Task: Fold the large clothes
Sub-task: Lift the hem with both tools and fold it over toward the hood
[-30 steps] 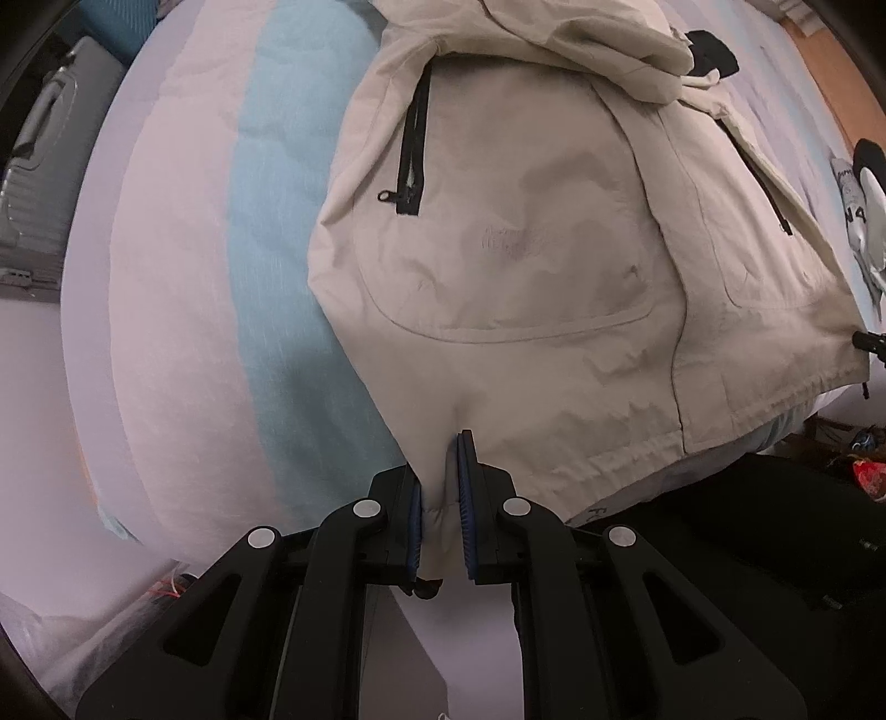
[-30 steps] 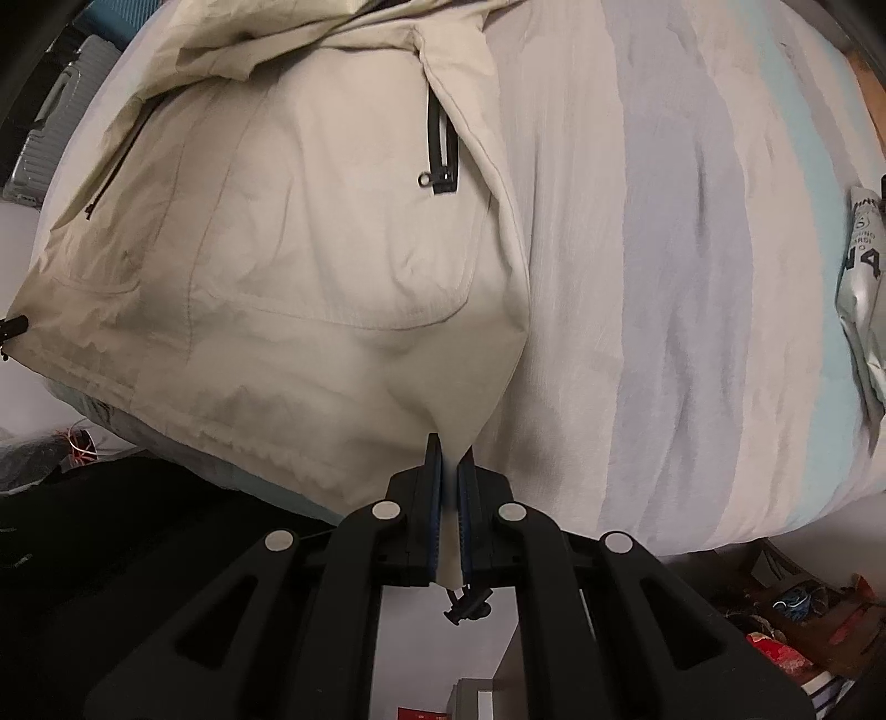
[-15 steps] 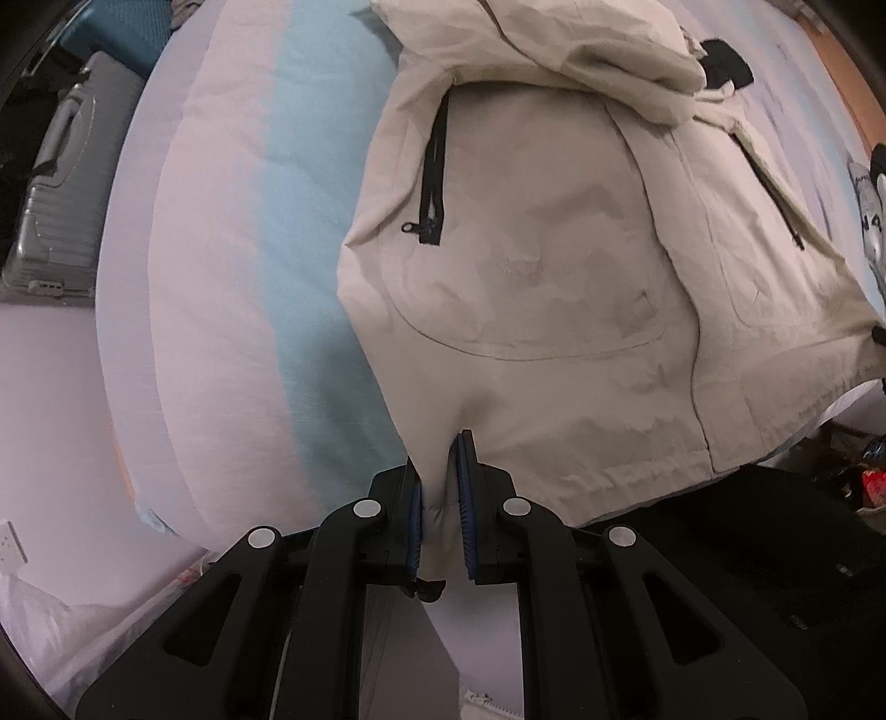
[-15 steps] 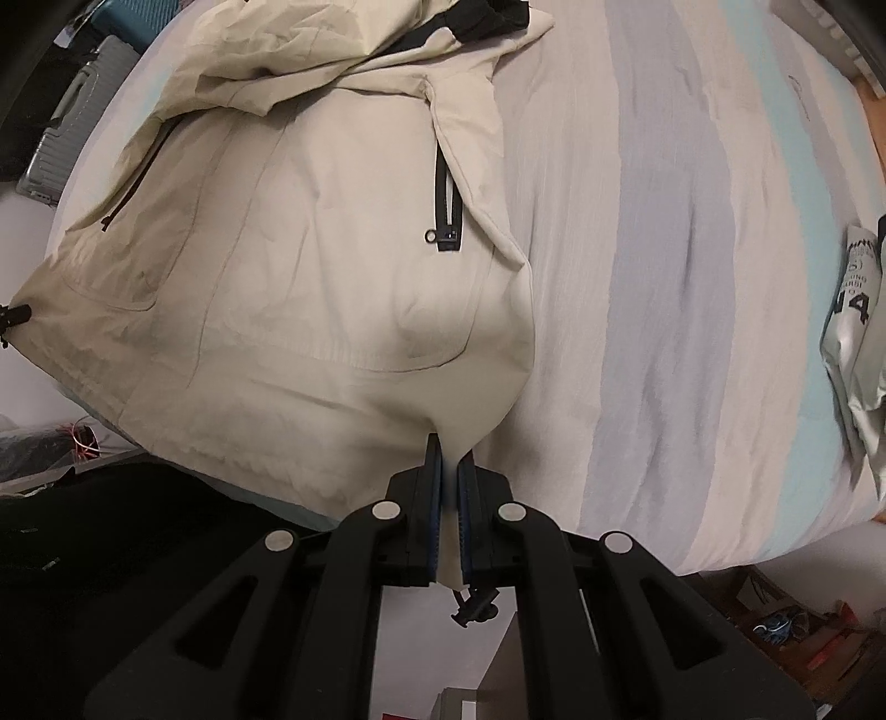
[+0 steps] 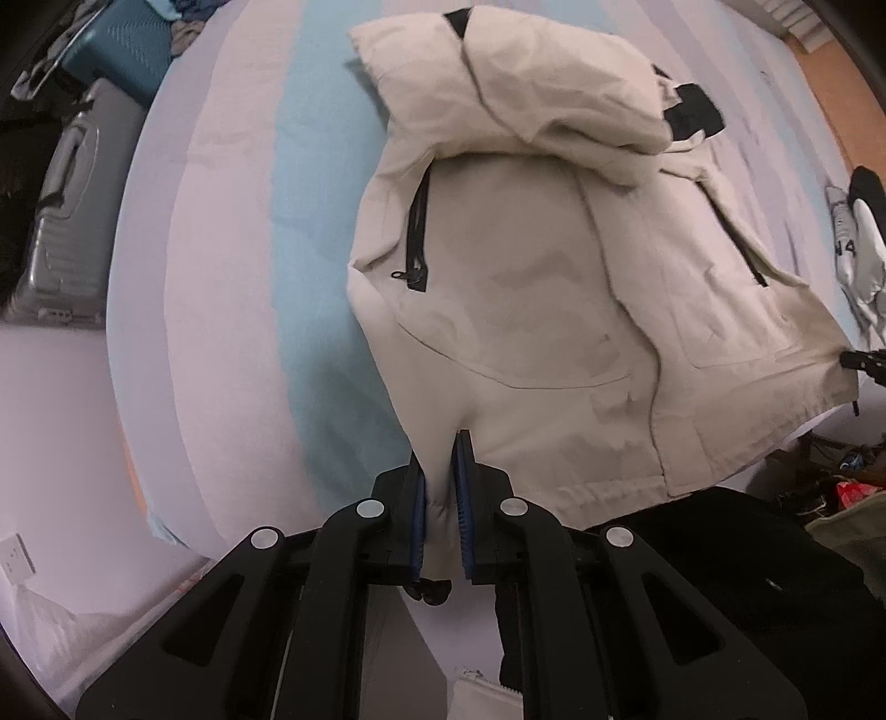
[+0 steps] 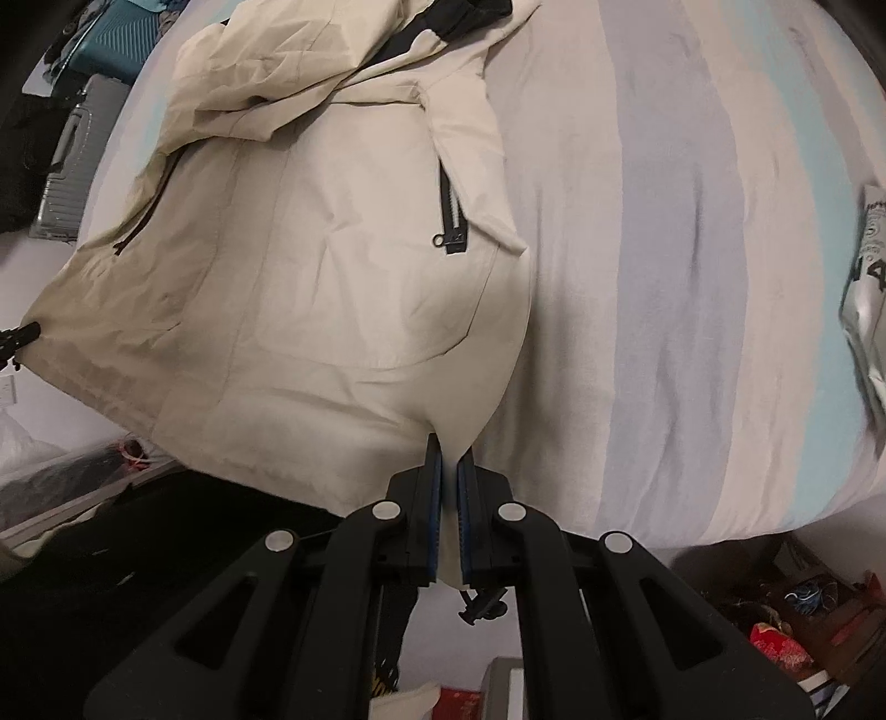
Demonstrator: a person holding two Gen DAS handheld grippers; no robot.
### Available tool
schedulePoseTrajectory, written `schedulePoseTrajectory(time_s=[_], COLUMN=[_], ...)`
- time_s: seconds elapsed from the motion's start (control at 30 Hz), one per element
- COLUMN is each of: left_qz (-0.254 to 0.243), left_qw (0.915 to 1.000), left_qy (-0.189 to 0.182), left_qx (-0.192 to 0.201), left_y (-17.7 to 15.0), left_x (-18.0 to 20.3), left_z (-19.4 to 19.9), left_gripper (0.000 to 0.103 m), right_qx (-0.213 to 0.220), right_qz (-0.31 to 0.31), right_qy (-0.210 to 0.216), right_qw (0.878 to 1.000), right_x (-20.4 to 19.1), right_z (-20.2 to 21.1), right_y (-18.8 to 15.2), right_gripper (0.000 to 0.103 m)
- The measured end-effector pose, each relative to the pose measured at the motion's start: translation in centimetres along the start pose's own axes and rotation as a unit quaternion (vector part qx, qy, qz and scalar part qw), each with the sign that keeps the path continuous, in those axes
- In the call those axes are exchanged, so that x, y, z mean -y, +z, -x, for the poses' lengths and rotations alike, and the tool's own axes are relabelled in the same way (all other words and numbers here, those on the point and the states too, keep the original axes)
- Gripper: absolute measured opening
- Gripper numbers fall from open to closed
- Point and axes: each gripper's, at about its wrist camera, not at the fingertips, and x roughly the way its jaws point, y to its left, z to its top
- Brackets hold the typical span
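Observation:
A beige jacket [image 5: 554, 288] with black pocket zips lies front up on a striped bed sheet [image 5: 221, 277], its sleeves folded across the chest. My left gripper [image 5: 440, 448] is shut on the jacket's left hem corner and holds it raised above the bed's near edge. My right gripper [image 6: 449, 459] is shut on the right hem corner of the same jacket [image 6: 332, 249]. The hem hangs stretched between both grippers. The right gripper's tip shows at the right edge of the left wrist view [image 5: 864, 360].
The striped sheet [image 6: 692, 277] spreads to the right of the jacket. A grey printed garment [image 6: 869, 288] lies at the bed's right edge. A silver suitcase [image 5: 61, 238] and a teal suitcase [image 5: 119, 50] stand left of the bed. Clutter [image 6: 786, 626] lies on the floor.
Both grippers have risen and pulled back, lifting the jacket's hem off the bed. More of the jacket's upper part and the bed has come into view.

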Motion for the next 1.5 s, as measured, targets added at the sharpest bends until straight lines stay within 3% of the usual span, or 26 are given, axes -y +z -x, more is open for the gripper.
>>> schedulePoseTrajectory(time_s=[0.3, 0.7, 1.1, 1.37, 1.5], left_qz=[-0.009, 0.017, 0.035, 0.02, 0.02], left_qw=[0.9995, 0.9988, 0.9976, 0.998, 0.9977], left_qy=[-0.015, -0.04, -0.05, -0.031, -0.03], left_qx=[0.026, 0.025, 0.034, 0.051, 0.058], left_y=[2.1, 7.3, 15.8, 22.2, 24.3], left_x=[-0.1, -3.5, -7.4, -8.3, -8.7], left_z=[2.9, 2.4, -1.4, -3.3, -3.4], left_gripper=[0.006, 0.006, 0.005, 0.005, 0.005], right_qx=[0.002, 0.021, 0.042, 0.071, 0.074], right_qz=[-0.001, -0.032, -0.066, -0.069, -0.065], right_qy=[0.016, 0.048, 0.084, 0.082, 0.075], right_qw=[1.0, 0.998, 0.993, 0.992, 0.992], right_x=[0.5, 2.3, 5.4, 6.3, 6.3], right_z=[3.0, 5.6, 4.8, 4.2, 3.8], right_y=[2.4, 7.5, 17.2, 24.3, 26.2], right_gripper=[0.004, 0.004, 0.004, 0.003, 0.003])
